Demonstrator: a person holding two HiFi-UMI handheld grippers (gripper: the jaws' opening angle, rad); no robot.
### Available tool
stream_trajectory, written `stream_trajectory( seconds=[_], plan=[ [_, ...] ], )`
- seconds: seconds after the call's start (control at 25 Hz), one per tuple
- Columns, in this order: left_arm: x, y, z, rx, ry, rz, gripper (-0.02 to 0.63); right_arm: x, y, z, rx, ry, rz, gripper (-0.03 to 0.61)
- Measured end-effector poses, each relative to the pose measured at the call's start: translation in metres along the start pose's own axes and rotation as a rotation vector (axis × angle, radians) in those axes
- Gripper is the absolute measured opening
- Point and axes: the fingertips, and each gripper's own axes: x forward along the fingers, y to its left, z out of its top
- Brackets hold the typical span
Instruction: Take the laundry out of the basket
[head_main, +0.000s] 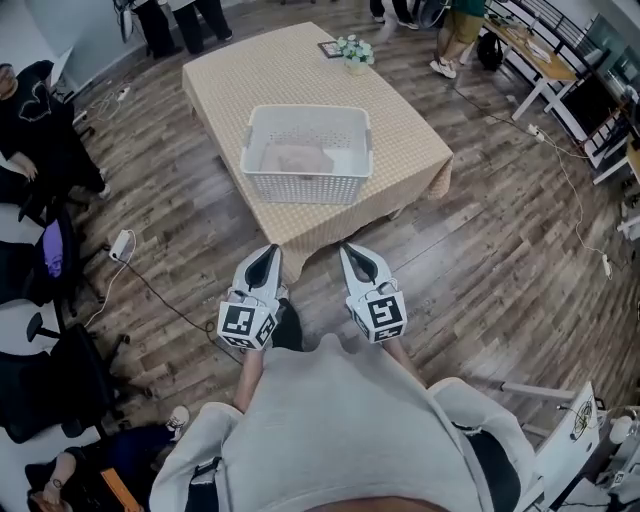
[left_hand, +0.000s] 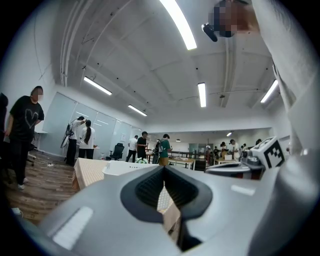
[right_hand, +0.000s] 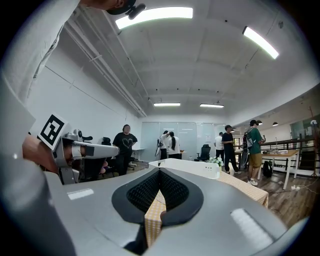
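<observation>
At the near end of the low table (head_main: 405, 135), short of its edge, the person holds both tools out from the chest, side by side and level, noses aimed at the table. The left gripper (head_main: 268, 250) and the right gripper (head_main: 350, 250) sit close together but apart, each with its marker cube toward the body. Their tips angle slightly inward toward each other, over the wooden floor (head_main: 480, 260). The forearms reach forward from light sleeves, elbows tucked in beside the torso.

Both pairs of jaws are closed. In the left gripper view the dark ribbed pads meet at the tip with nothing caught between them, and the right gripper view shows the same.

The white perforated basket (head_main: 306, 186) stands on the checked cloth in the middle of the table, ahead of both tools and well apart from them. The laundry (head_main: 297, 158), a pale pinkish piece, lies crumpled on the basket's bottom, well below the rim. A small flower pot (head_main: 355, 52) stands at the table's far end, beyond the basket.
</observation>
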Motion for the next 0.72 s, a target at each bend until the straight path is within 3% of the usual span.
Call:
stream_trajectory(
  seconds=[0.72],
  plan=[
    [0.139,0.182,0.043,-0.02,-0.024,-0.073,0.009,0.22,-0.032,0.058,-0.031,-0.006,-0.048,-0.002]
  ],
)
